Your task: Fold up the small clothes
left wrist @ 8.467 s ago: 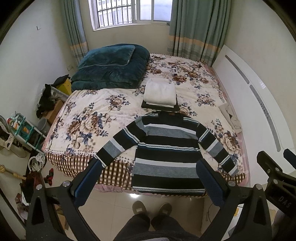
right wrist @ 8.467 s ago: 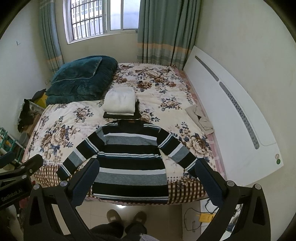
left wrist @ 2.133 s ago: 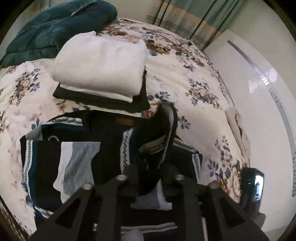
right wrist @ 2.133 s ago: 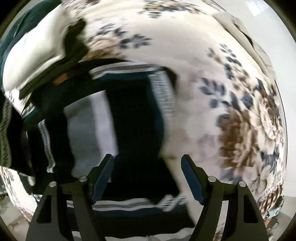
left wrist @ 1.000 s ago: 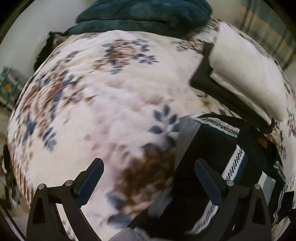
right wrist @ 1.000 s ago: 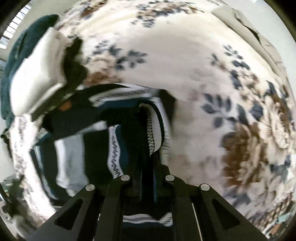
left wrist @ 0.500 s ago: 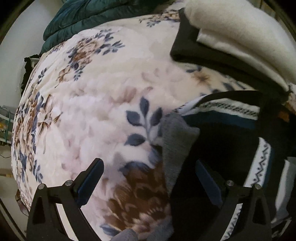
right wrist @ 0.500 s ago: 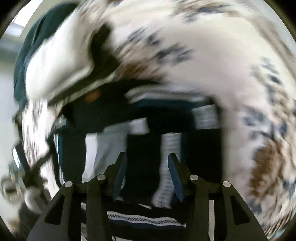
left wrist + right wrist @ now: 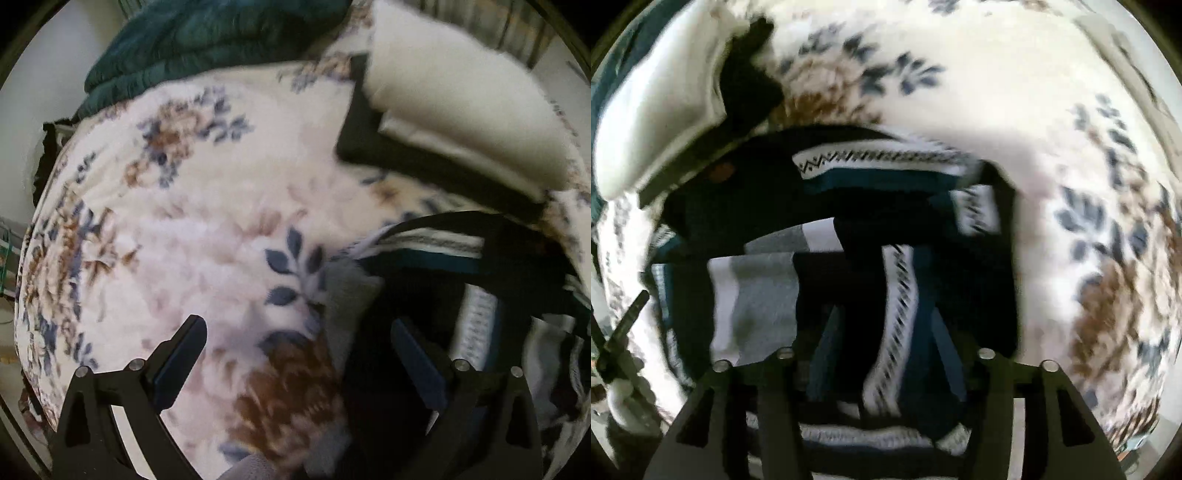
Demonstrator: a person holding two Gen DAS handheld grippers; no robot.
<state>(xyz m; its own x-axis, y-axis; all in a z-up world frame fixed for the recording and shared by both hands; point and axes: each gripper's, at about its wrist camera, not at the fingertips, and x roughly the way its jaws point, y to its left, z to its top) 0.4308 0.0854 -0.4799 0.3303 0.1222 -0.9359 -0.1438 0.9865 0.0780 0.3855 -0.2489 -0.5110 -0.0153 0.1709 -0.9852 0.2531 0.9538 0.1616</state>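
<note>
The striped black, grey and white sweater [image 9: 849, 229] lies on the floral bed cover with both sleeves folded across its body. It also shows at the right of the left wrist view [image 9: 461, 295]. My left gripper [image 9: 299, 332] is open and empty, just above the sweater's left shoulder edge. My right gripper [image 9: 882, 321] is open, low over the folded right sleeve [image 9: 897, 314], which lies between its fingers. The right wrist view is blurred.
A folded stack of white cloth [image 9: 461, 99] on a black garment [image 9: 388, 147] lies just beyond the sweater's collar. A dark teal quilt [image 9: 207, 40] lies farther back. The floral bed cover [image 9: 184, 221] spreads left. The left gripper's frame shows in the right wrist view [image 9: 620, 332].
My right gripper was shut on the right sleeve a second ago; its jaws have opened and the sleeve lies on the sweater. My left gripper has stayed open and shifted slightly.
</note>
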